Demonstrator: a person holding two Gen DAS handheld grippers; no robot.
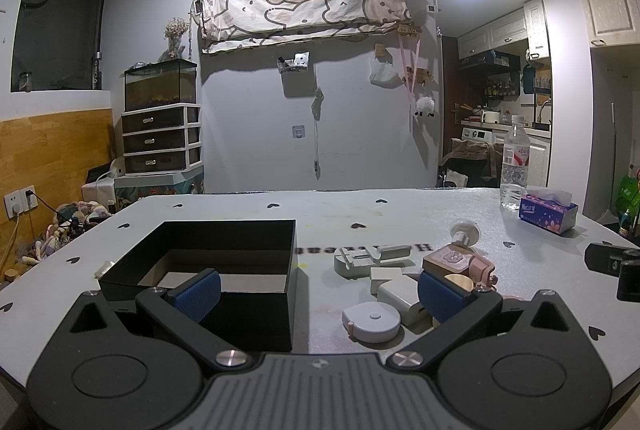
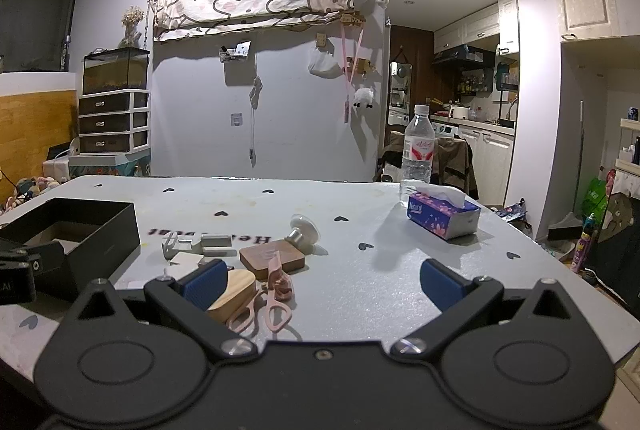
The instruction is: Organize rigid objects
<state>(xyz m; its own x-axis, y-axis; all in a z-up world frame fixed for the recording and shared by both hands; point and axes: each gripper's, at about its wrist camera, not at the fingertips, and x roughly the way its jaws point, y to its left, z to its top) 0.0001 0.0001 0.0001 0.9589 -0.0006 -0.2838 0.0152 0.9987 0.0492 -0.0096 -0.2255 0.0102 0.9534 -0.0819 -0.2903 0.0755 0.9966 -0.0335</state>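
An open black box (image 1: 224, 270) sits on the grey table; it also shows at the left of the right wrist view (image 2: 92, 230). To its right lies a cluster: a round white tape measure (image 1: 372, 320), a white charger block (image 1: 402, 294), a grey holder (image 1: 360, 260), a wooden block (image 2: 272, 260), a pale wooden piece (image 2: 234, 294), pink scissors (image 2: 276, 294) and a white suction knob (image 2: 304, 228). My left gripper (image 1: 318, 296) is open and empty, spanning the box's right wall and the tape measure. My right gripper (image 2: 322, 284) is open and empty, just right of the scissors.
A water bottle (image 2: 418, 150) and a purple tissue box (image 2: 444, 214) stand at the table's far right. The other gripper's black body (image 1: 616, 266) shows at the right edge of the left view. The table edge (image 2: 580, 294) runs close on the right. A wall lies beyond.
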